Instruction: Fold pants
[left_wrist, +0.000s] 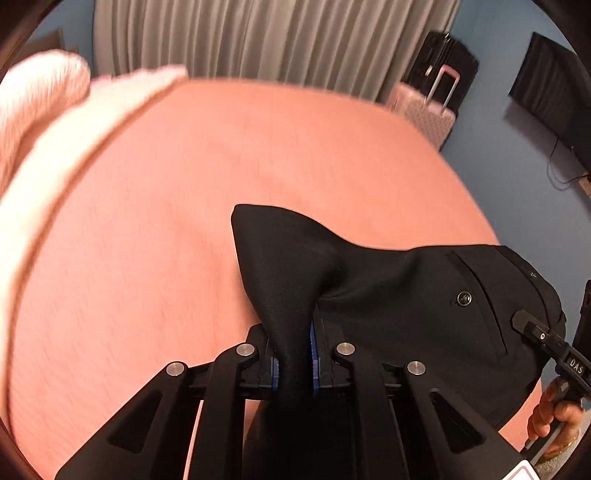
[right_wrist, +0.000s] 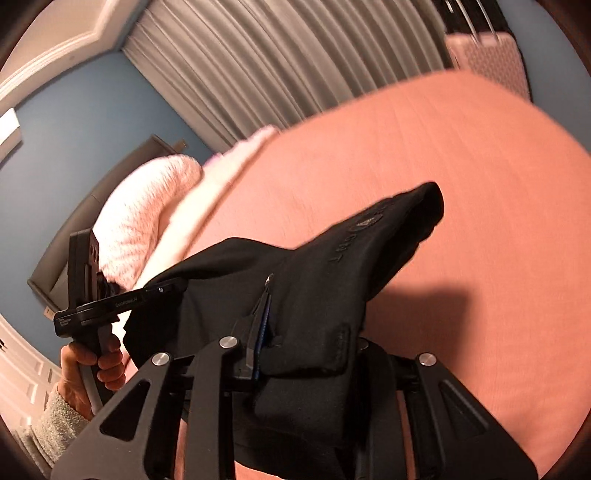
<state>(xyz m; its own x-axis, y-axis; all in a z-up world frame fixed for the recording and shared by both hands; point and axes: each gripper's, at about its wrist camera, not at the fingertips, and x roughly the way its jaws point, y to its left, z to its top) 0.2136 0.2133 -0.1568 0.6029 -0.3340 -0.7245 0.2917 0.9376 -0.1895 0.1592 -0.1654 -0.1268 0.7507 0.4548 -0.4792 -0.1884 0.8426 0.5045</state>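
Note:
The black pants (left_wrist: 406, 295) are held up above the pink bed (left_wrist: 184, 221). My left gripper (left_wrist: 295, 362) is shut on a bunched fold of the pants, which flares out beyond the blue pads. A back pocket with a button (left_wrist: 464, 298) shows to the right. My right gripper (right_wrist: 295, 347) is shut on the waistband part of the pants (right_wrist: 332, 266), and the cloth drapes over its fingers and hides the right one. Each gripper shows in the other's view: the right one at the left wrist view's right edge (left_wrist: 546, 339), the left one at the right wrist view's left (right_wrist: 110, 299).
A white and pink blanket (right_wrist: 147, 221) lies heaped at the head of the bed (right_wrist: 443, 184). Grey curtains (left_wrist: 240, 37) hang behind. A pink suitcase (left_wrist: 424, 110) and a black one (left_wrist: 443, 62) stand beside the bed. A dark screen (left_wrist: 554, 92) hangs on the blue wall.

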